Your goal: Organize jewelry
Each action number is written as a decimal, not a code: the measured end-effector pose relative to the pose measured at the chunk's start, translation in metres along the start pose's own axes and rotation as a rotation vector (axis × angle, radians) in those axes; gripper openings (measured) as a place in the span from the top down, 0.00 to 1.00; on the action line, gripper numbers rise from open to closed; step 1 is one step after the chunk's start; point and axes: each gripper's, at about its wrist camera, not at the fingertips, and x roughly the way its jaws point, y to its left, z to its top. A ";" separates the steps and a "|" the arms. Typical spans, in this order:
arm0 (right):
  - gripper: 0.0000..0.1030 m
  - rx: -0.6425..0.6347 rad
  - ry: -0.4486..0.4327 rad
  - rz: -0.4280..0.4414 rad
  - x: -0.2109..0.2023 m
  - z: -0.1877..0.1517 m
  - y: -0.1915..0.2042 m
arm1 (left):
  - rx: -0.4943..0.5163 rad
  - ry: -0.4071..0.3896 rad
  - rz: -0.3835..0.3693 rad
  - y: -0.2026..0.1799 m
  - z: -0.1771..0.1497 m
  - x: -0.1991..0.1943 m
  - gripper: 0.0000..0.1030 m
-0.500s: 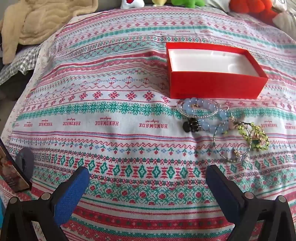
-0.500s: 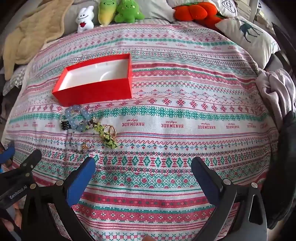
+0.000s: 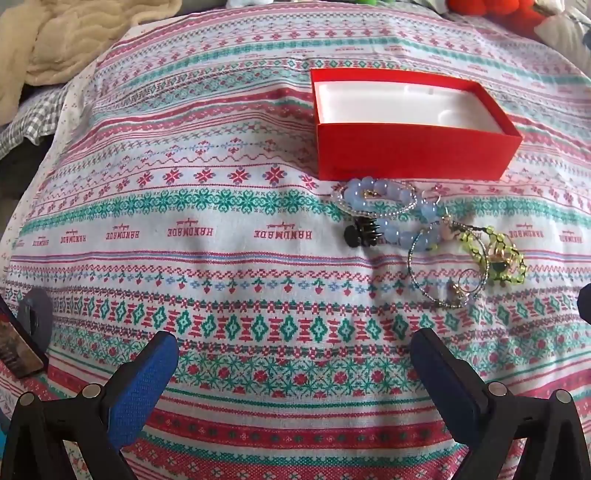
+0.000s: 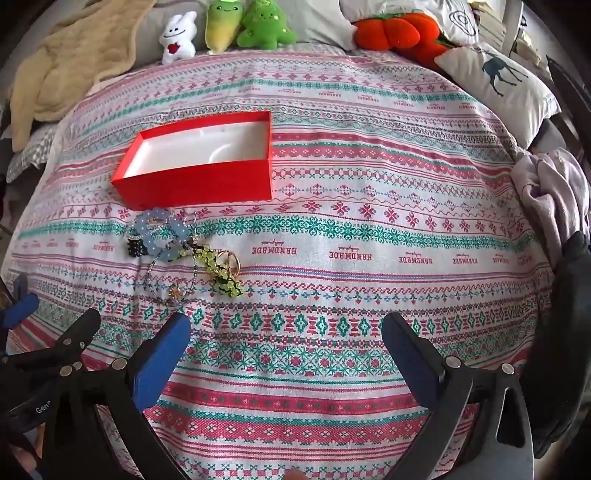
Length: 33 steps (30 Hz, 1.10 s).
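Patterned bedspread (image 4: 369, 236), cream blanket (image 4: 66, 70), plush toys (image 4: 236, 24), deer pillow (image 4: 498, 77) behind.

Red box (image 3: 413, 149), white inside; pale blue beads (image 3: 380, 192); yellow-green beads (image 3: 480, 240); cloth (image 3: 221, 229) striped pink, teal, white.

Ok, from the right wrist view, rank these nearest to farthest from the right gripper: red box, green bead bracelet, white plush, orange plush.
Seen from the open right gripper:
1. Green bead bracelet, ahead and left, in the jewelry pile.
2. Red box, further back on the left, behind the pile.
3. White plush, at the far edge, left.
4. Orange plush, at the far edge, right; too close to call against the white plush.
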 end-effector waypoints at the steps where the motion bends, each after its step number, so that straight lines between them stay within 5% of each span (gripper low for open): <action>1: 0.00 0.000 0.002 -0.001 0.000 0.000 0.001 | 0.000 0.001 -0.001 -0.001 0.000 0.000 0.00; 33: 0.00 -0.008 0.000 -0.016 0.004 -0.003 0.002 | 0.001 0.000 -0.004 0.000 -0.003 0.001 0.00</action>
